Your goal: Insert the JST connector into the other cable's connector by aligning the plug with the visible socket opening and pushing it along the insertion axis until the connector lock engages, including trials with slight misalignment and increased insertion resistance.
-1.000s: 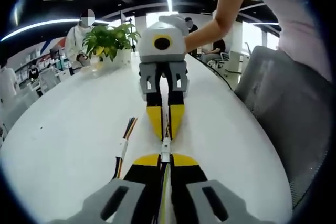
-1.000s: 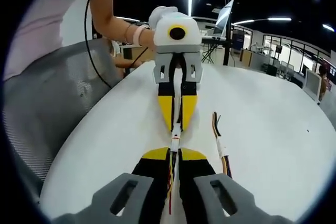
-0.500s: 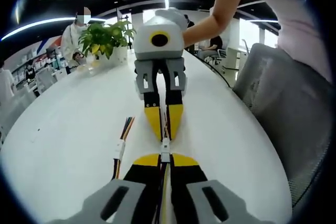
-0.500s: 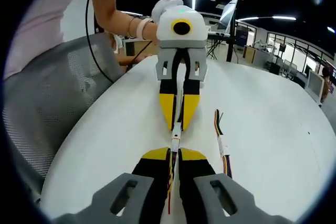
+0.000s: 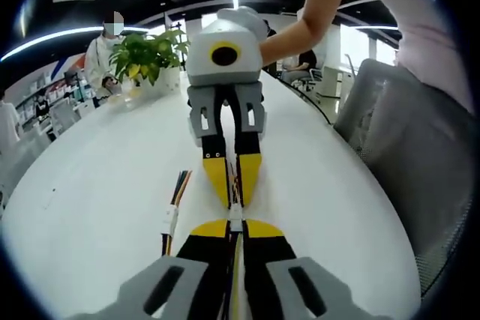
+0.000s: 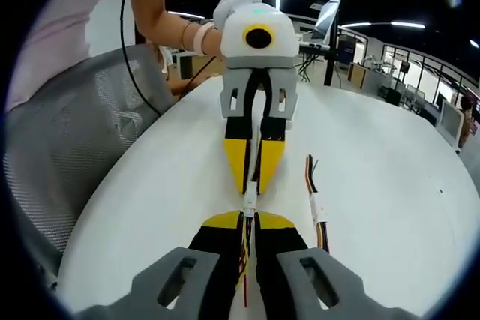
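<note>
Over the white table my two grippers face each other tip to tip. In the left gripper view my left gripper is shut on a thin wired cable, its white connector poking out in front. My right gripper comes from opposite, shut on the other cable. Seen from the right gripper view, my right gripper and left gripper almost touch, with the white connectors meeting between them in one line. Whether they are latched is too small to tell.
A spare cable with a white connector and coloured wires lies on the table beside the grippers, also the spare cable. A potted plant stands at the far end. A grey mesh chair hugs the table edge. A person stands behind the plant.
The two grippers have closed in on each other along their common line. The gap between their yellow tips has shrunk and the connectors are pressed closer together.
</note>
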The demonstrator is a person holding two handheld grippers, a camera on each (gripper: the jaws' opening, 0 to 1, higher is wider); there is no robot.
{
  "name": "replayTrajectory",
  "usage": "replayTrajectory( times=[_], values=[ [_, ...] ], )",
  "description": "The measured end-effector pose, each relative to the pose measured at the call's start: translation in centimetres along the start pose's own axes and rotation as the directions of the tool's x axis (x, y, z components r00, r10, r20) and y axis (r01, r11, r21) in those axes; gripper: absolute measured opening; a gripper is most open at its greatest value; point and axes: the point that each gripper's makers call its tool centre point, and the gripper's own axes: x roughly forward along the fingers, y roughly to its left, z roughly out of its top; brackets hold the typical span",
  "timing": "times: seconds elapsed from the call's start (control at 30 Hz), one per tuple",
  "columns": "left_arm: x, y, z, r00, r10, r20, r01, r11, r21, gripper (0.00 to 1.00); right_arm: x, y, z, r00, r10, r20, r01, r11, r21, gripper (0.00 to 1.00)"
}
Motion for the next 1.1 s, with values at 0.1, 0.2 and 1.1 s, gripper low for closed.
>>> replayTrajectory(
  times=[0.1, 0.2, 1.1],
  values=[
    [-0.1, 0.3, 0.0, 1.0, 0.006, 0.006, -0.006, 1.0, 0.021, 0.0, -0.1, -0.3, 0.0, 1.0, -0.006, 0.008, 0.006, 1.0, 0.0, 0.02],
    [0.0, 0.3, 0.1, 1.0, 0.009, 0.011, -0.009, 1.0, 0.026, 0.0, -0.1, -0.3, 0.1, 1.0, -0.008, 0.009, 0.008, 1.0, 0.0, 0.02],
    [0.3, 2.2, -1.2, 0.999, 0.047, 0.016, -0.047, 0.999, -0.013, 0.0, 0.5, -2.0, -0.5, 0.998, -0.059, 0.003, 0.059, 0.998, 0.002, 0.03]
  ],
)
